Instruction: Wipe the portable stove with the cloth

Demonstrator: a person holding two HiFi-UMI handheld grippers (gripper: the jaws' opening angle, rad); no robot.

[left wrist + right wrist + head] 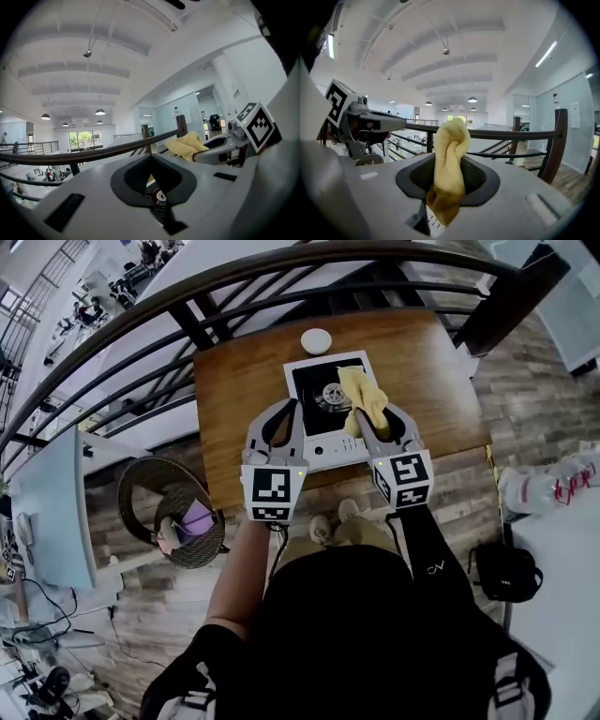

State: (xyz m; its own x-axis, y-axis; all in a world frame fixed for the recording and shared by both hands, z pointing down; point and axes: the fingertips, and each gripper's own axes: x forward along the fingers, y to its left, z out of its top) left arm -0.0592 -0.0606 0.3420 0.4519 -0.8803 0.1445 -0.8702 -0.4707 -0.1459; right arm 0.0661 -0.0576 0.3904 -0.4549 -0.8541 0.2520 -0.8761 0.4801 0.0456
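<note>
A white portable stove (326, 452) with a black top and a round burner (334, 395) stands on the wooden table (239, 381). The yellow cloth (362, 396) hangs over the stove's right part, pinched in my right gripper (371, 414); in the right gripper view the cloth (450, 150) bulges up between the shut jaws of that gripper (448, 187). My left gripper (283, 411) hovers over the stove's left front, shut with nothing in it. Through the notch of its jaws in the left gripper view (153, 180) a bit of burner (160, 196) shows, with the cloth (186, 144) to the right.
A small white round object (316, 340) lies on the table behind the stove. A dark railing (187, 310) curves round the table's far side. A wicker basket chair (178, 521) stands at the left, a black bag (506, 570) on the floor at the right.
</note>
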